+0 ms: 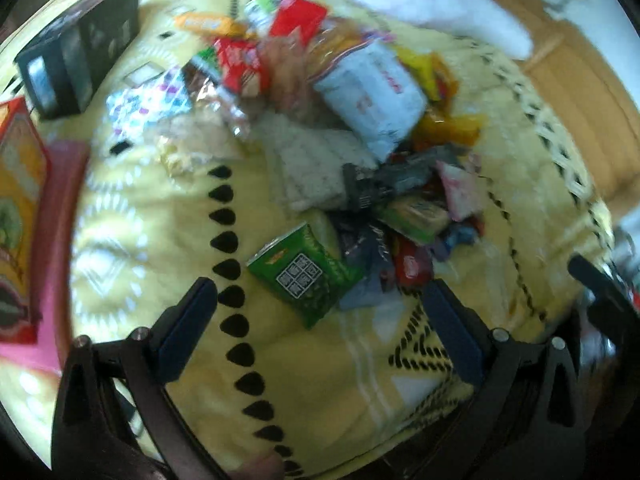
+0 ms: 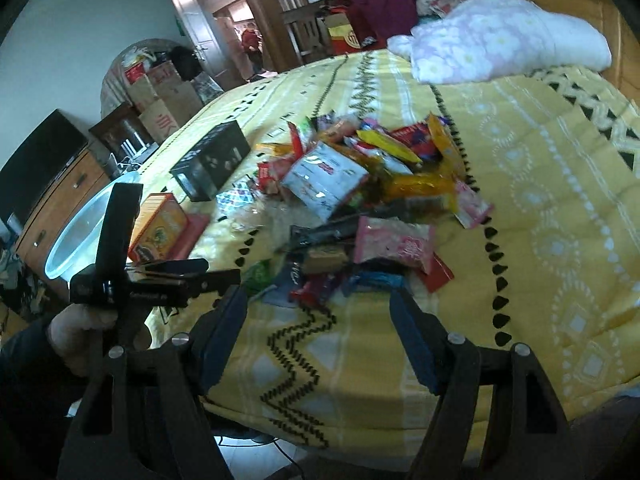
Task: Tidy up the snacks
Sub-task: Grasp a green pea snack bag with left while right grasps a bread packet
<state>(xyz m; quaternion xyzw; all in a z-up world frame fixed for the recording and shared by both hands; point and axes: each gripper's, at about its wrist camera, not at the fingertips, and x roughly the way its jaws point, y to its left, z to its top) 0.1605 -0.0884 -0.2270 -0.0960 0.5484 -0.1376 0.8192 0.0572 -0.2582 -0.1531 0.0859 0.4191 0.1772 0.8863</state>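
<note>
A heap of snack packets (image 1: 352,128) (image 2: 360,184) lies on a yellow patterned bedspread (image 1: 168,240) (image 2: 540,200). At its near edge lies a green packet (image 1: 304,280) (image 2: 259,273), flat on the cloth. My left gripper (image 1: 318,294) hangs open just above this packet, which sits between and slightly ahead of the fingertips, untouched. In the right wrist view the left gripper (image 2: 222,270) comes in from the left, held by a hand (image 2: 76,328). My right gripper (image 2: 318,300) is open and holds nothing, at the near edge of the heap by some small dark wrappers (image 2: 320,284).
A black box (image 1: 80,60) (image 2: 212,164) and an orange-red box (image 1: 20,200) (image 2: 160,228) on a pink one lie left of the heap. A clear plastic basin (image 2: 80,232) stands off the bed's left edge. A folded flowered quilt (image 2: 508,40) lies at the far side.
</note>
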